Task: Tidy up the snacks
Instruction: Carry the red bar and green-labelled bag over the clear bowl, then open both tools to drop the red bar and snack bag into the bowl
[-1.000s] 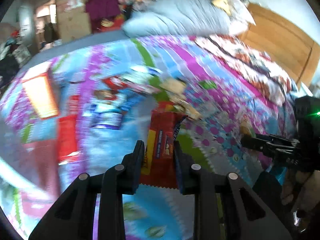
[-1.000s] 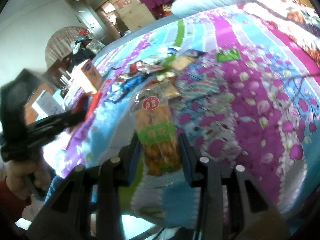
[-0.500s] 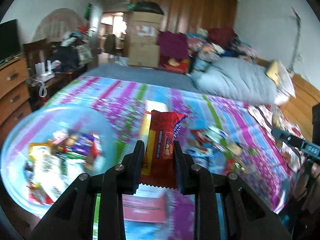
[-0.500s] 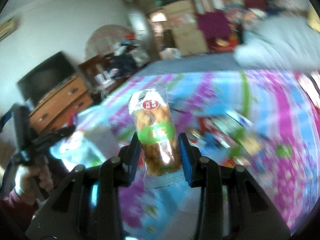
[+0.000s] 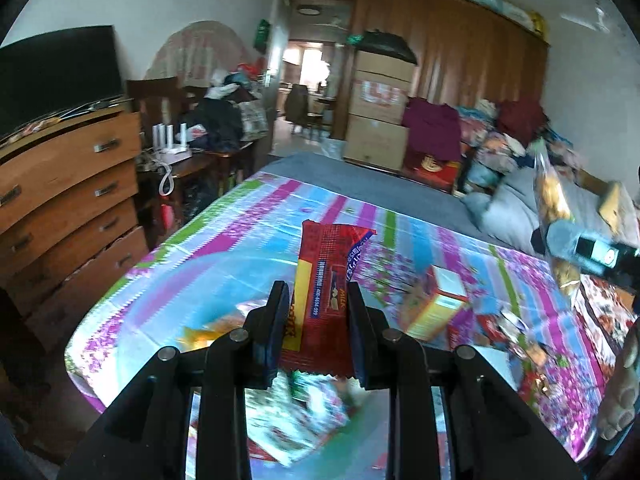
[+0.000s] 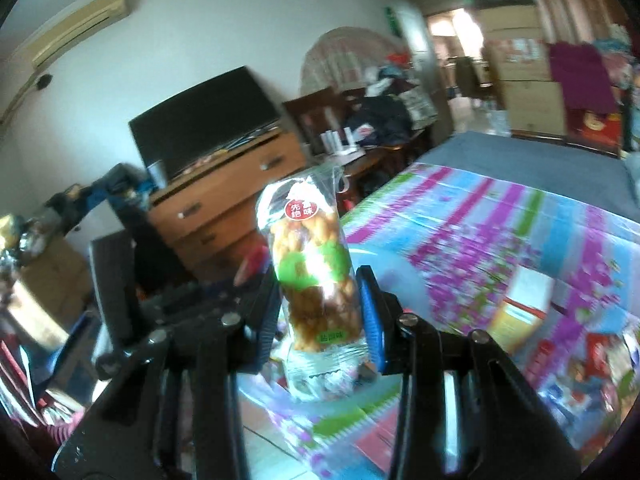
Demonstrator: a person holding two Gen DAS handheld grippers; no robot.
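Presently: red wrapper [image 5: 328, 300] clenched upright by left gripper [image 5: 318, 334], lower centre | clear twist-snack bag [image 6: 316, 276] clamped by right gripper [image 6: 320, 320], centre | both carried clear of bedspread [image 5: 248, 240], likely for sorting.

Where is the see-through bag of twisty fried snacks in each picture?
Left wrist view: the clear bag of fried dough twists is at the far right edge, blurred, held up in the right gripper.
Right wrist view: it stands upright in the centre, clamped between the right gripper's jaws.
Shared landmark: the yellow and white snack box on the colourful bedspread.
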